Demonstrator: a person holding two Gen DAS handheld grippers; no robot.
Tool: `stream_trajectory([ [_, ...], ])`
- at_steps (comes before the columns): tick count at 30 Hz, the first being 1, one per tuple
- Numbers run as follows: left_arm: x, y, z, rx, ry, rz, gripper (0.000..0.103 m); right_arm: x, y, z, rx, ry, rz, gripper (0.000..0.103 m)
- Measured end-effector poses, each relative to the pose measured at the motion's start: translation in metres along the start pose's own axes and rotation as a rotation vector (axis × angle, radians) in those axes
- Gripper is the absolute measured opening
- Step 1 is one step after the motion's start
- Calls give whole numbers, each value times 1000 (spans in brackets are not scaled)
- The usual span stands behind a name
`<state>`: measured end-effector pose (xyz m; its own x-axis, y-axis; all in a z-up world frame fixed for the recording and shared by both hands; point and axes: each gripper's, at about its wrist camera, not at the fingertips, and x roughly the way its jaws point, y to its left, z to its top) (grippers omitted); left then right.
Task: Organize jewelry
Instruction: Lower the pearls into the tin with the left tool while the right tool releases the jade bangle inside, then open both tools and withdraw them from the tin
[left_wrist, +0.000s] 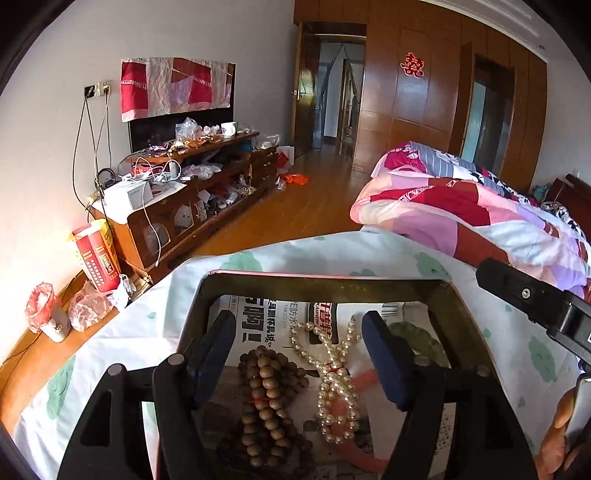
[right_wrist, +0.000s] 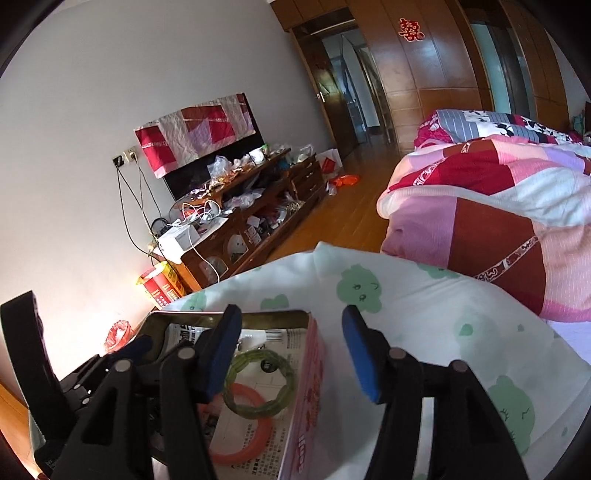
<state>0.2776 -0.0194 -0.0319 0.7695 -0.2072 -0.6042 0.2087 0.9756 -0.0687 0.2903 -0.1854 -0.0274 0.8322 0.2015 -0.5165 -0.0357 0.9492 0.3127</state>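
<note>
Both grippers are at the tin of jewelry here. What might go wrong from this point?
The left gripper, open, hangs over the pearl strand, which lies across the pink bangle and beside the wooden beads; closing could snag two pieces at once. The right gripper, open, straddles the tin wall, so it might knock or tip the tin on the soft bedsheet.

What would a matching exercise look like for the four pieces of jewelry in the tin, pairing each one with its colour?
Column one:
1. wooden bead string
2. pearl necklace
3. faceted bangle
4. smooth bangle

Column two:
A. coral pink
B. translucent green
C. brown
D. creamy white

Pairs: 1-C, 2-D, 3-B, 4-A. All four lie on newspaper inside the tin.
</note>
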Motion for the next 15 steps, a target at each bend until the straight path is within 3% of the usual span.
stream_trajectory([
  [10, -15, 0, 1, 32, -76, 85, 71, -4, 9, 1, -59, -23, -28, 61],
  [15, -31, 3, -4, 14, -79, 77, 71, -30, 15, 1, -78, -42, -41, 64],
])
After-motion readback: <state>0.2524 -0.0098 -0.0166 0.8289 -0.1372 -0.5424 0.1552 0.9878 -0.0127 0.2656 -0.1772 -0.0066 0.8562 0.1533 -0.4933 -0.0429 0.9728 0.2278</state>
